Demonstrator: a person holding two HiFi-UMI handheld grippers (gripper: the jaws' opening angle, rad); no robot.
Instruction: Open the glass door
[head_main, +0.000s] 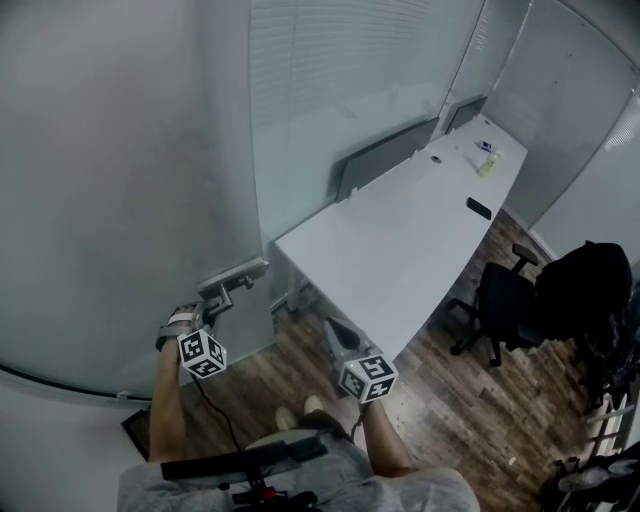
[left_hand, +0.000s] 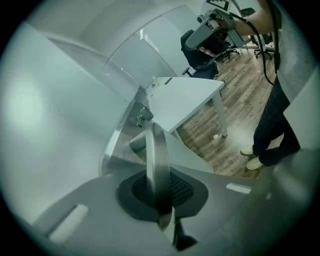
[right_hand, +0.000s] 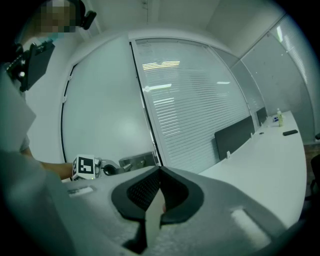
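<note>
**Q:** Left claw status?
**Me:** My left gripper (left_hand: 160, 192) is closed right down on the lever handle (left_hand: 152, 145). The flat brushed-metal bar is pinched between the black pads (left_hand: 186, 190). Nothing else is in it.

**Q:** Right?
**Me:** My right gripper (right_hand: 159, 186) has its jaws together with nothing between them. It's idle, held low in front of my waist and pointing roughly level at the wall ahead.

**Q:** Where's the door?
**Me:** The glass door (head_main: 110, 180) is a frosted panel filling my left side. The lever sticks out of a metal lock plate (head_main: 240, 270) at the door's edge, just beside the blind-covered partition (head_main: 330, 90). A white desk (head_main: 400, 240) sits beyond. I can't tell whether the latch is free.

**Q:** Handling?
**Me:** My guess is a heavy, stiff leaf with slow swing and fragile glass. The lever is smooth metal and could slide through the pads. I'd hold it toward the free end for torque and put all load through the lever, none on the pane.

**Q:** Arm pose?
**Me:** My left forearm (head_main: 168, 400) is stretched forward. The gripper is tipped down onto the lever with its marker cube (head_main: 202, 354) facing up.
</note>
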